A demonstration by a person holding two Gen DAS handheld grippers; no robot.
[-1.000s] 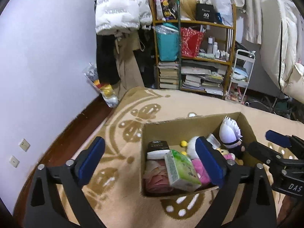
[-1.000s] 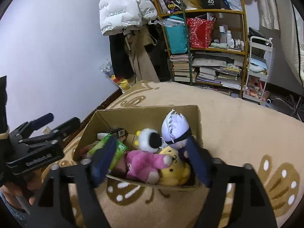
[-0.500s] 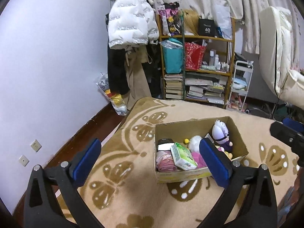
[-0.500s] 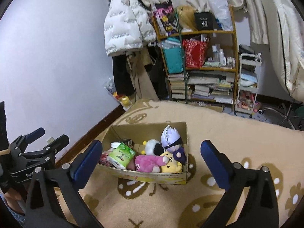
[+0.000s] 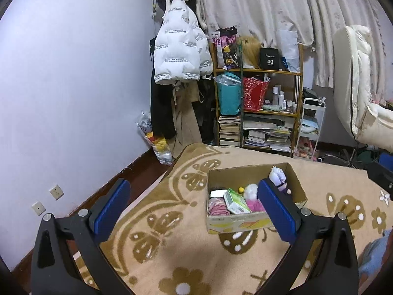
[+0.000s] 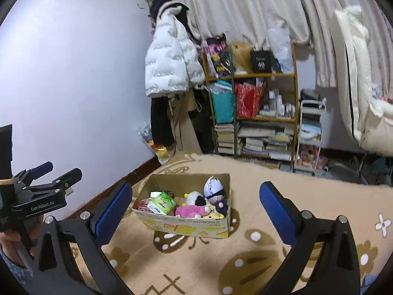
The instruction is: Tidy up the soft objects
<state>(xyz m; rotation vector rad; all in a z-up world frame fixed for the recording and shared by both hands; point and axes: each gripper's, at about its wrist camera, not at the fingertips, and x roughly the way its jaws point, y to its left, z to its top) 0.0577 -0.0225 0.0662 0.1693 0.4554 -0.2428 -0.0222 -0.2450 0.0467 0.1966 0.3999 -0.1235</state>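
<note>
A cardboard box (image 5: 248,174) (image 6: 186,228) stands on the beige patterned rug (image 5: 186,258). Inside lie a white-haired doll (image 6: 214,189), a pink plush (image 6: 188,211), a yellow plush (image 6: 213,215), a black-and-white plush (image 6: 195,198), a green tissue pack (image 5: 235,201) (image 6: 163,202) and a pink cloth (image 5: 217,207). My left gripper (image 5: 194,209) is open and empty, held back from and above the box. My right gripper (image 6: 194,209) is open and empty too, well short of the box. The left gripper's fingers (image 6: 41,169) show at the left edge of the right wrist view.
A shelf (image 5: 258,108) packed with books and bags stands against the far wall. A white puffer jacket (image 5: 179,49) hangs beside it, with a plastic bag (image 5: 157,140) below. A white cart (image 5: 309,127) and a cream chair (image 5: 361,93) are at the right.
Both grippers have pulled back and risen away from the box, which now looks smaller and farther. The right jaws widened from straddling the toys. The toys stay in the box.
</note>
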